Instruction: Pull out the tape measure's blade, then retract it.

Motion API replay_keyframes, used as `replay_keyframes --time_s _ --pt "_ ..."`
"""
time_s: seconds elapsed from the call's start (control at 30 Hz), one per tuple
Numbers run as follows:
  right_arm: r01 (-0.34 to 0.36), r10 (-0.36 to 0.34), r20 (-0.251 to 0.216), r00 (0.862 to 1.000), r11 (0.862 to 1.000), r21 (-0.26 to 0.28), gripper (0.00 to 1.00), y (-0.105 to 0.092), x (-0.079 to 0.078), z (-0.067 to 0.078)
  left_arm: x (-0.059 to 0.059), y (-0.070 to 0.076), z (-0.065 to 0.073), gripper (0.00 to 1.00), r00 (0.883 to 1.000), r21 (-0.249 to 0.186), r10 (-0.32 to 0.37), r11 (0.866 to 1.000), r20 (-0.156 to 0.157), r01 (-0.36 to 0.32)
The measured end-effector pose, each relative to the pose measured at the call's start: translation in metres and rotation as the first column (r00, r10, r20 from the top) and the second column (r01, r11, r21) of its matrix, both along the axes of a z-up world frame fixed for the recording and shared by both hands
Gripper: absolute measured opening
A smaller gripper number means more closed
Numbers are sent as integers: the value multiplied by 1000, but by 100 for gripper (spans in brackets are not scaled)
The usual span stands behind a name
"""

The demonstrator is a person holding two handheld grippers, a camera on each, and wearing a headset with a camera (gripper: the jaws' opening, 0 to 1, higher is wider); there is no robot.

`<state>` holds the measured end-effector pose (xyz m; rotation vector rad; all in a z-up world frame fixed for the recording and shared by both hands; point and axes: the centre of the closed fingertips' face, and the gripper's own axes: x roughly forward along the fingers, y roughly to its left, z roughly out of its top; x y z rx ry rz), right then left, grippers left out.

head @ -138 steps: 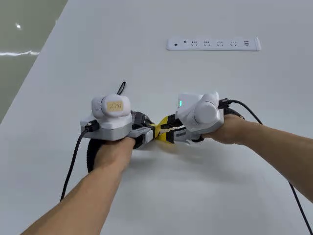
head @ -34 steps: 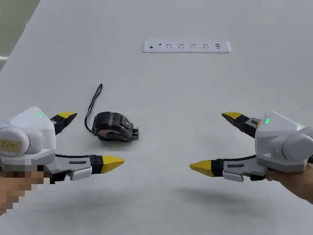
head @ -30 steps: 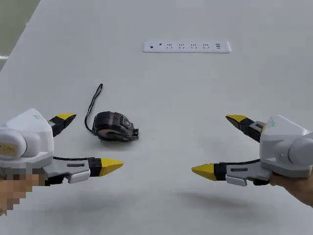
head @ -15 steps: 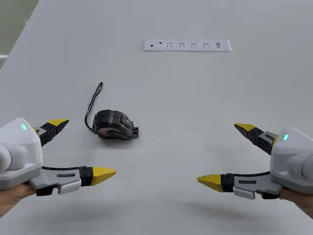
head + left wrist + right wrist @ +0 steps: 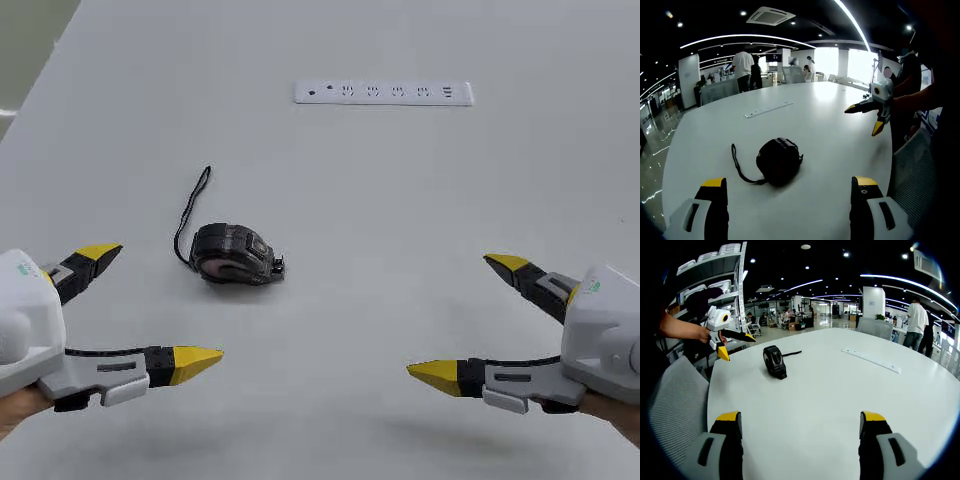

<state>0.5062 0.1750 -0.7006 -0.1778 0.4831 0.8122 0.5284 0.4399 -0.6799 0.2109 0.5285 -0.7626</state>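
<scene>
White table (image 5: 400, 250), power strip (image 5: 383, 92) (far side), mesh chair (image 5: 675, 405), shelving (image 5: 710, 260)

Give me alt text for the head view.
A black tape measure, blade retracted, lies on a white table beyond the open left gripper and open right gripper, untouched. A power strip lies farther back.

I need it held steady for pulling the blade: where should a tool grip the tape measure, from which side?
Probably the left tool, from the strap end, jaws on both flat sides of the tape measure. It seems to stand on its base, blade mouth toward the right tool, leaving that end free.
</scene>
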Motion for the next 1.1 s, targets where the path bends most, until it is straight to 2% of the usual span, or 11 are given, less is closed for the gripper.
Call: replay_keyframes --time_s 0.2,0.37,1.1 --pt "9 -9 -5 1000 1000 0 100 -3 -4 0 -3 1 -2 100 1000 7 -1 1000 -4 1" --pt "20 -20 -16 1000 1000 -2 100 -7 -5 -2 -4 0 0 100 1000 -9 0 1000 -5 0" --pt "37 -37 -22 999 999 -4 100 -17 -7 -4 -1 -2 3 100 1000 -21 -3 1000 8 3"
